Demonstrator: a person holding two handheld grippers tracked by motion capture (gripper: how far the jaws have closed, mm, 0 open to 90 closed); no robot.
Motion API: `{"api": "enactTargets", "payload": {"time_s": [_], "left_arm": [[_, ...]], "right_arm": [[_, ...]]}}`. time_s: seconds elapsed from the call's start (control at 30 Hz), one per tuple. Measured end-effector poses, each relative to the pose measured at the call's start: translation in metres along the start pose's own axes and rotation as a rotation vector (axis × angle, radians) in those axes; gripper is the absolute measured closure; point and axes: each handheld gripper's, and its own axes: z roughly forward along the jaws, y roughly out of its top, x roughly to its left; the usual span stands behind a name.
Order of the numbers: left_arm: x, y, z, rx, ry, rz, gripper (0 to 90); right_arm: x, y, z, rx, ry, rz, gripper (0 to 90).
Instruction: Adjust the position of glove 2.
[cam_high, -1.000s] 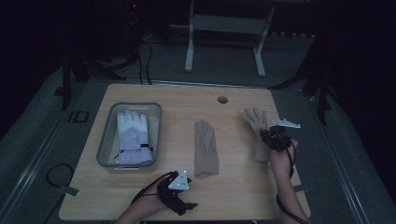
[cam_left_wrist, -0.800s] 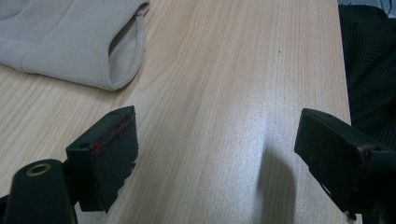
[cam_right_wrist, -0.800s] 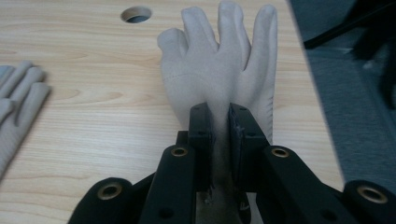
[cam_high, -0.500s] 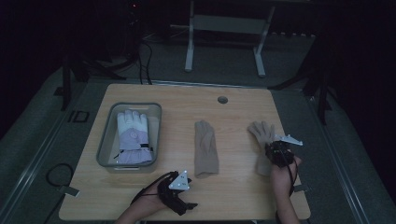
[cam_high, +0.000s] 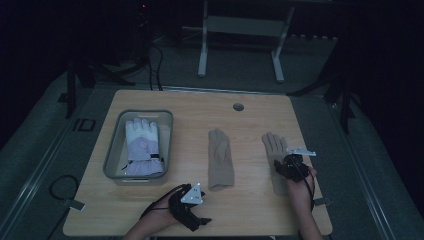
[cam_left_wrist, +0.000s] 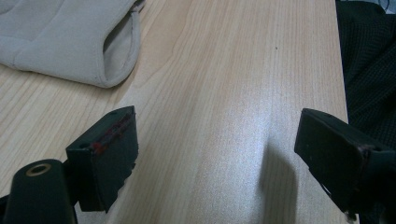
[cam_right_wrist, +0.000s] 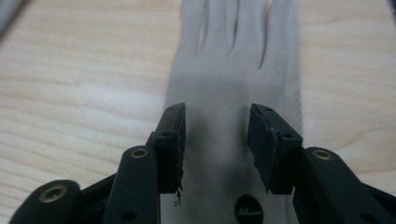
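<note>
The right tongs sit over the beige glove that lies flat on the right side of the wooden surface, its fingers pointing away from the person. In the right gripper view the right tongs stand part-way apart with the palm of that glove between and beneath the jaws; they have just been opening, and the pads do not seem to press on the cloth, though shadow makes the contact hard to judge. The glove's cuff is hidden under the gripper and the hand in the high view, and its fingertips are cut off at the top of the right gripper view.

The left tongs rest near the front edge of the surface, well apart from that glove. In the left gripper view the left tongs stand wide with only bare wood between the jaws. The open cuff of a second beige glove shows at the upper left there, cut off by the frame; in the high view this second glove lies in the middle of the surface.

A clear bin on the left holds a white and lilac padded glove. The room behind is dark and hard to make out.
</note>
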Motion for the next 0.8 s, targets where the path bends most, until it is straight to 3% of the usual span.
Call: {"api": "enactTargets", "payload": {"time_s": [0.23,0.53,0.73,0.8], "left_arm": [[0.0,-0.001,0.0,-0.001,-0.002,-0.001,13.9],[0.0,-0.001,0.001,0.002,-0.002,0.0,13.9],[0.0,-0.002,0.0,0.003,-0.006,0.005,13.9],[0.0,-0.002,0.0,0.004,-0.006,0.005,13.9]], "right_arm": [[-0.017,0.013,-0.008,-0.06,0.079,-0.147,50.0],[-0.022,0.008,0.006,-0.017,0.099,-0.148,49.6],[-0.024,-0.005,0.017,-0.033,0.104,-0.136,51.0],[-0.024,-0.008,0.017,-0.055,0.11,-0.163,55.7]]}}
